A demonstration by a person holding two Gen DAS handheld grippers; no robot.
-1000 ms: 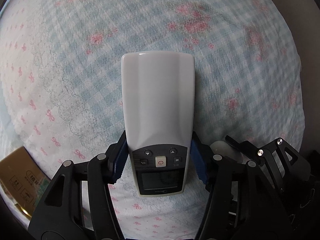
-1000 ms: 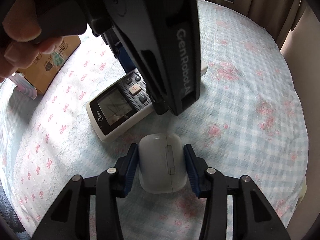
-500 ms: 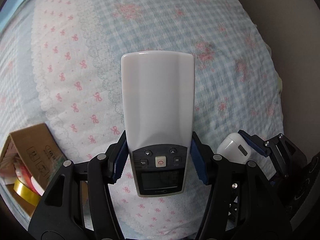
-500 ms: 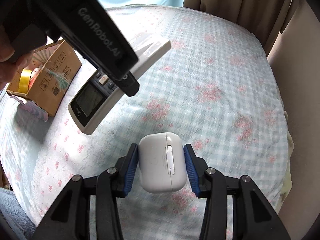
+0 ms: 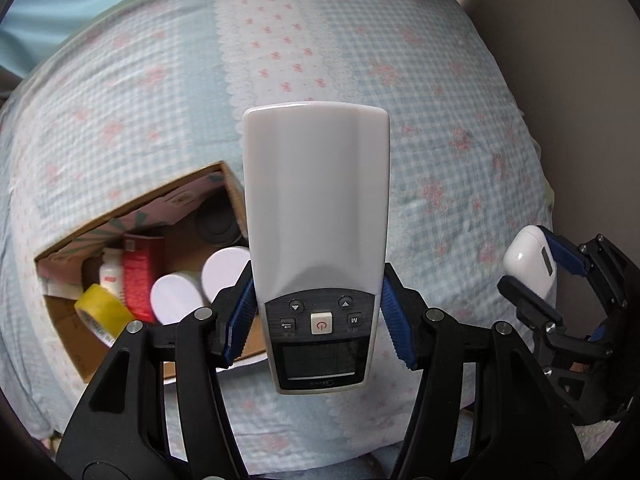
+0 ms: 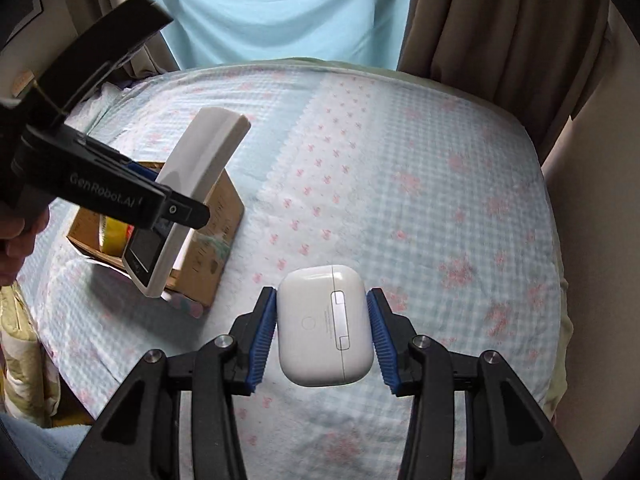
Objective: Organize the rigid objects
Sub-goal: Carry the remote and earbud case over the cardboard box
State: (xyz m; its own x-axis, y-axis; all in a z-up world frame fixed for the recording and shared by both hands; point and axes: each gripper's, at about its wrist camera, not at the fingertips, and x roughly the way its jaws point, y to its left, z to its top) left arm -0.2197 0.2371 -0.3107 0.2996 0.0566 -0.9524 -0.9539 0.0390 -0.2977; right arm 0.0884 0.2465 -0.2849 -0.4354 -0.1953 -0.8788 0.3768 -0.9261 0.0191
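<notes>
My left gripper (image 5: 318, 316) is shut on a white remote-shaped device (image 5: 316, 216) with a small screen and buttons, held in the air over the right part of an open cardboard box (image 5: 72, 344). The device also shows in the right wrist view (image 6: 200, 184), tilted above the box (image 6: 212, 240). My right gripper (image 6: 322, 326) is shut on a white earbud case (image 6: 324, 324), held above the bed, to the right of the box. The case also shows in the left wrist view (image 5: 528, 260).
The box holds a yellow tape roll (image 5: 102, 312), a red item (image 5: 140, 276), two white round lids (image 5: 176, 298) and a dark round object (image 5: 214, 226). The bed (image 6: 400, 184) has a blue checked cover with pink flowers. Curtains (image 6: 492, 32) hang behind it.
Both grippers have lifted their objects off the bed. The left gripper has carried the device leftward to above the box. The right gripper has risen with the earbud case.
</notes>
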